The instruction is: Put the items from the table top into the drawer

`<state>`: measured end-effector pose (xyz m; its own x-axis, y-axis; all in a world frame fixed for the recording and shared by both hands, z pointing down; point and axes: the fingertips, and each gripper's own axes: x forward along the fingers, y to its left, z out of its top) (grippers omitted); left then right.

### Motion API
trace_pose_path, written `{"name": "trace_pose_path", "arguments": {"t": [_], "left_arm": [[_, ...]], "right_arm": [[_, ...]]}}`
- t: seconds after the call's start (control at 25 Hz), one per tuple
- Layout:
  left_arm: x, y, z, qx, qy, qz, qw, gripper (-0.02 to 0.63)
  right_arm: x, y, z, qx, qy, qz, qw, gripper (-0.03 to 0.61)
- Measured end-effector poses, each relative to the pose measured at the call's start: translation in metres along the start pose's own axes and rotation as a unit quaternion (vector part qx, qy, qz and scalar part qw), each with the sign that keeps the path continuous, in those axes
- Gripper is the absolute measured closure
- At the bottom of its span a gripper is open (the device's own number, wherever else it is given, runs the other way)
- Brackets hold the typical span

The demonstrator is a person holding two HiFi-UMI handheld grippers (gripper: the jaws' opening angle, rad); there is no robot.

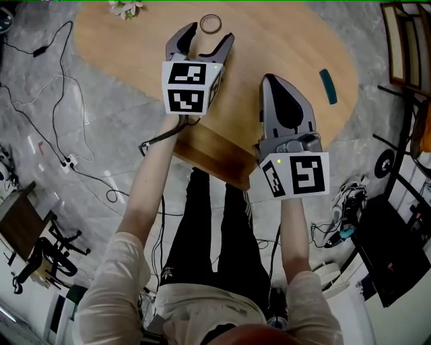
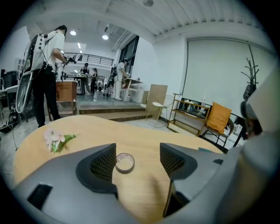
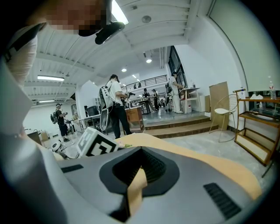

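Observation:
A small round ring (image 1: 210, 23), like a roll of clear tape, lies on the oval wooden table (image 1: 269, 40) near its far edge. My left gripper (image 1: 209, 36) hovers just short of it with the jaws wide open and nothing between them. In the left gripper view the ring (image 2: 124, 162) sits just beyond the left fingertip (image 2: 104, 164). A pink flower sprig (image 1: 126, 8) lies far left and a teal strip (image 1: 328, 85) lies at the right. My right gripper (image 1: 273, 81) is shut and empty over the table's near part. A wooden drawer front (image 1: 214, 156) shows under the near edge.
The person's legs are under the near table edge. Cables (image 1: 64, 121) and a power strip lie on the floor to the left, and a black case (image 1: 394, 249) lies to the right. People stand at work tables far behind (image 2: 48, 74). Chairs and a shelf (image 2: 197, 113) stand beyond the table.

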<state>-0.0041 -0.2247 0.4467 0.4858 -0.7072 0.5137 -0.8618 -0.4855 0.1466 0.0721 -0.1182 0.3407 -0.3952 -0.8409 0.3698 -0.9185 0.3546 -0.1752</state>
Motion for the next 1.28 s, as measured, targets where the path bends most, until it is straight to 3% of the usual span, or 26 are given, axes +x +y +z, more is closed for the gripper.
{"name": "trace_pose_path", "arguments": {"t": [0.2, 0.64, 1.16, 1.28], "left_arm": [[0.046, 0.026, -0.032, 0.019, 0.057, 0.024, 0.9979, 0.315], [0.087, 0.04, -0.062, 0.037, 0.13, 0.04, 0.9901, 0.316], [0.087, 0.041, -0.062, 0.041, 0.135, 0.029, 0.9895, 0.351], [0.074, 0.035, -0.046, 0.056, 0.111, 0.028, 0.9919, 0.353]], "right_arm": [[0.01, 0.0, -0.015, -0.004, 0.015, 0.004, 1.0, 0.574], [0.022, -0.001, -0.026, 0.002, 0.026, 0.005, 1.0, 0.574], [0.019, -0.005, -0.024, 0.004, 0.024, 0.01, 1.0, 0.574], [0.018, -0.002, -0.022, 0.0, 0.023, 0.014, 1.0, 0.574]]}}
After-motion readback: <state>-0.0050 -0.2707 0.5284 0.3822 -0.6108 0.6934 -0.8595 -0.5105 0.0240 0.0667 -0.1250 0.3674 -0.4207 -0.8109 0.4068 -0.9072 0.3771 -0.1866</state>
